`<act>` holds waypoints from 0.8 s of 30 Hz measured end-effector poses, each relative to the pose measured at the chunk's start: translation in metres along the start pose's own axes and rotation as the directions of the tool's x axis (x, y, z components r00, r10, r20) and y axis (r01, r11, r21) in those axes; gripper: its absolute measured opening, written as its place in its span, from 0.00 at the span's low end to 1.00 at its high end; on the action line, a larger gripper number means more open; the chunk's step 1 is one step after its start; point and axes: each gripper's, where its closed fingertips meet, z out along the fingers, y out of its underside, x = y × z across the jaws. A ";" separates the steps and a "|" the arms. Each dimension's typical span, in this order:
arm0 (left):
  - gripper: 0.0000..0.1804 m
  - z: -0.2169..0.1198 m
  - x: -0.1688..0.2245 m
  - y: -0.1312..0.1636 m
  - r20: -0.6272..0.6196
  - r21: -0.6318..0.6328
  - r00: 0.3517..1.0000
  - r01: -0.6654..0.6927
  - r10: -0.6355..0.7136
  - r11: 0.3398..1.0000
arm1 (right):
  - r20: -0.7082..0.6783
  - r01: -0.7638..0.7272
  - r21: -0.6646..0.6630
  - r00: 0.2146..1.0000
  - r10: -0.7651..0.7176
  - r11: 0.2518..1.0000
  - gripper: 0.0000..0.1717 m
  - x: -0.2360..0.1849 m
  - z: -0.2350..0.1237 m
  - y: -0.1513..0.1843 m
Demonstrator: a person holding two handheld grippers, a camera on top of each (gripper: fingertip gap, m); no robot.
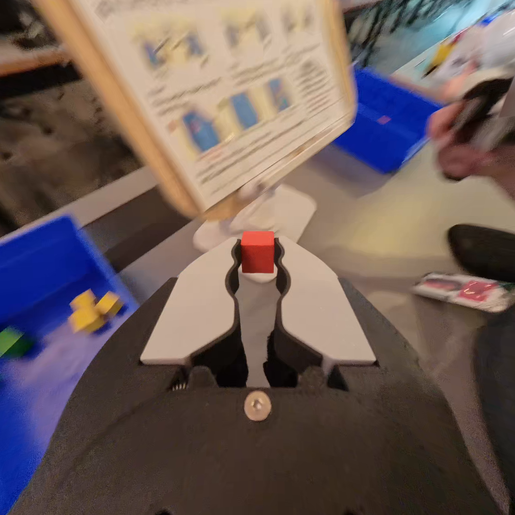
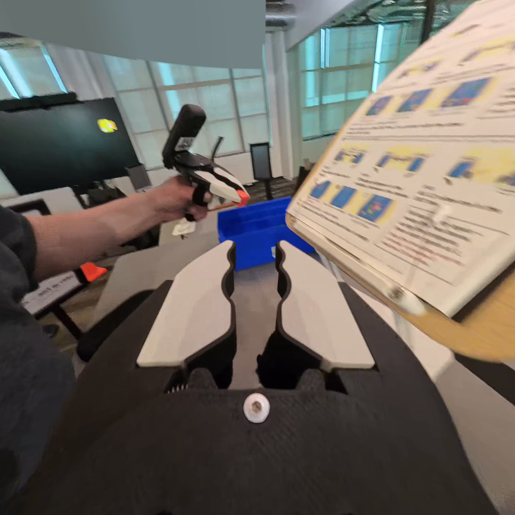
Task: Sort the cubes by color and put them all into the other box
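My left gripper (image 1: 257,252) is shut on a red cube (image 1: 257,252), with both pads pressed on its sides, and holds it in the air. The right wrist view shows the same left gripper (image 2: 242,198) raised, with the red cube (image 2: 242,198) at its tips above a blue box (image 2: 250,234). My right gripper (image 2: 255,257) is open and empty, pointing at that blue box. In the left wrist view a blue box (image 1: 41,273) at the left holds yellow cubes (image 1: 93,310) and a green cube (image 1: 12,341). A second blue box (image 1: 387,122) stands at the far right.
An instruction board on a wooden backing (image 1: 211,92) stands on a white base (image 1: 267,214) between the boxes; it also shows in the right wrist view (image 2: 418,178), close on the right. A person's forearm (image 2: 97,223) crosses the left. A red-and-white pack (image 1: 462,292) lies on the table.
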 end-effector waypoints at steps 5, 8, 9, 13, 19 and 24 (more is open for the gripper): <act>0.12 0.025 0.103 -0.056 -0.301 0.219 0.952 0.023 0.045 0.975 | 0.127 -0.046 0.080 0.991 0.035 0.996 0.16 -0.026 0.046 -0.023; 0.12 0.034 0.144 -0.074 -0.424 0.275 0.902 0.046 0.078 0.960 | 0.164 -0.061 0.086 0.985 0.046 0.994 0.16 -0.032 0.061 -0.026; 0.12 0.037 0.151 -0.078 -0.434 0.288 0.896 0.041 0.092 0.957 | 0.174 -0.069 0.091 0.983 0.052 0.993 0.16 -0.033 0.063 -0.027; 0.12 0.041 0.168 -0.093 -0.497 0.331 0.860 0.066 0.114 0.941 | 0.214 -0.096 0.080 0.974 0.077 0.992 0.16 -0.036 0.064 -0.025; 0.12 0.052 0.182 -0.098 -0.551 0.329 0.826 0.085 0.118 0.941 | 0.207 -0.065 0.026 0.977 0.058 0.998 0.19 -0.036 0.060 -0.015; 0.12 0.061 0.190 -0.097 -0.576 0.324 0.809 0.094 0.117 0.942 | 0.214 -0.075 0.018 0.974 0.070 0.997 0.16 -0.036 0.060 -0.015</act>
